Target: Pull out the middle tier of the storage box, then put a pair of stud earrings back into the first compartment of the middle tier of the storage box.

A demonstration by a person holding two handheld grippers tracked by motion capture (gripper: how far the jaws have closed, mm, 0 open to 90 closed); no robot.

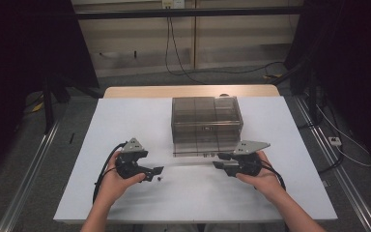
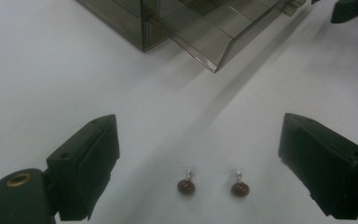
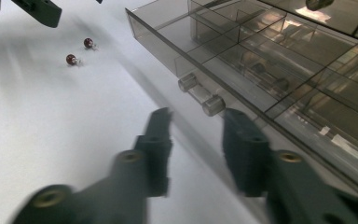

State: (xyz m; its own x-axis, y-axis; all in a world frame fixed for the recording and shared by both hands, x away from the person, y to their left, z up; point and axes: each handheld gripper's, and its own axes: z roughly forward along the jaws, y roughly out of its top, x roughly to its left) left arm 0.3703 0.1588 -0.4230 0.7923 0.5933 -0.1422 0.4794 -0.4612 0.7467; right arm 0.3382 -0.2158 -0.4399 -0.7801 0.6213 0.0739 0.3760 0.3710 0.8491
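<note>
Two earrings [image 2: 213,185] lie on the white table [image 1: 125,116] toward its front edge, between the wide-open, empty left gripper [image 2: 198,170]; right gripper [image 3: 196,149], half open and empty, probably aims for the drawer [image 3: 223,60] knobs.

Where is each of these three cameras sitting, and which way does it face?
High view: above the person's side, facing forward and down on the table; both hands, left gripper, right gripper.
Left gripper view: rides the left gripper, facing down on two earrings between its open jaws.
Right gripper view: rides the right gripper, facing the pulled-out drawer.
Shared: both gripper views show earrings and smoky plastic box.
</note>
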